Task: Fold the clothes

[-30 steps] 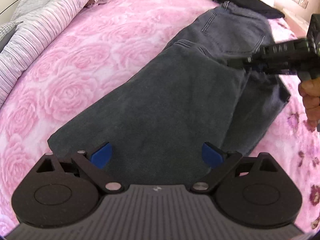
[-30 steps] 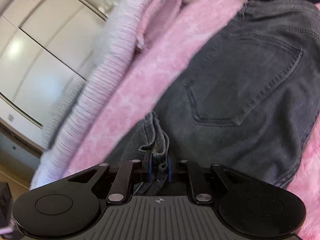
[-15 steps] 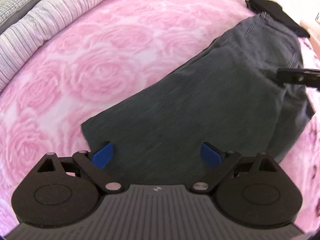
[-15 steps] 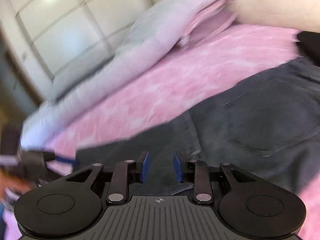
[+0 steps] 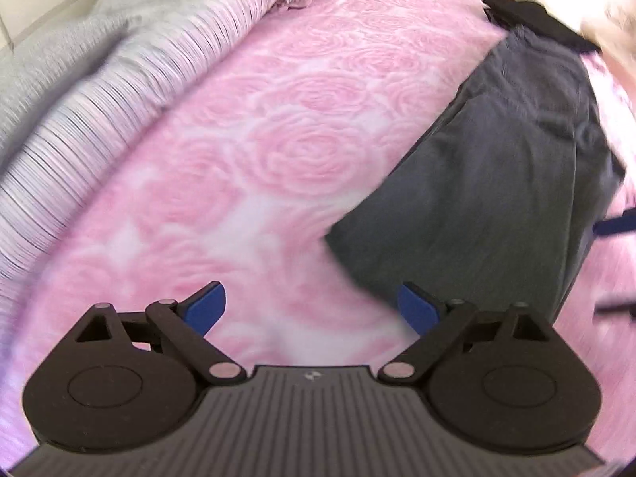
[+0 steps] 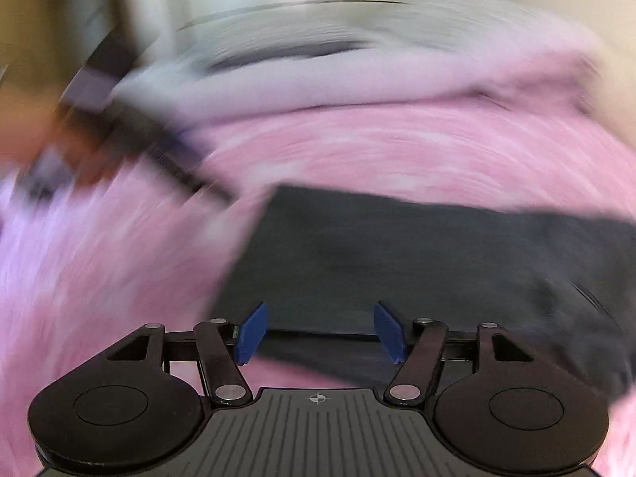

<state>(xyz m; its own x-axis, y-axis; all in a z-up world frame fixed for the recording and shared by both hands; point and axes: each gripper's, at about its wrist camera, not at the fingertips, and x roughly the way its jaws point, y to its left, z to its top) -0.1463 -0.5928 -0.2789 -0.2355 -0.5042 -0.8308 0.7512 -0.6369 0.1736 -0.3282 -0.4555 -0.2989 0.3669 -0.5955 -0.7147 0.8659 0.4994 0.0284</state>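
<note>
1. Hanging over the bed, the left hand-held gripper has its blue pads spread wide with nothing between them; only the pink rose-pattern bedspread lies under it.
2. Just ahead and to the right of that gripper lies the dark grey jeans, doubled over on itself, with the near hem corner beside the right pad. The lie of the cloth suggests one fold is done and the garment has been let go so it can settle flat.
3. The right hand-held gripper is likewise released: its jaws have just been opening, and nothing is between them. The jeans lie on the bedspread beneath and beyond the pads, not pinched. This view is heavily blurred, so finer detail of the cloth cannot be told.
4. Left and ahead of the right gripper, a smeared dark shape crosses the picture, probably the other gripper and the person's hand, though the blur leaves that uncertain.
5. Farther from the left gripper, a black garment lies past the waistband end of the jeans.
6. Farthest left, a grey striped quilt is bunched along the edge of the bed, likely pushed aside to leave folding room.
</note>
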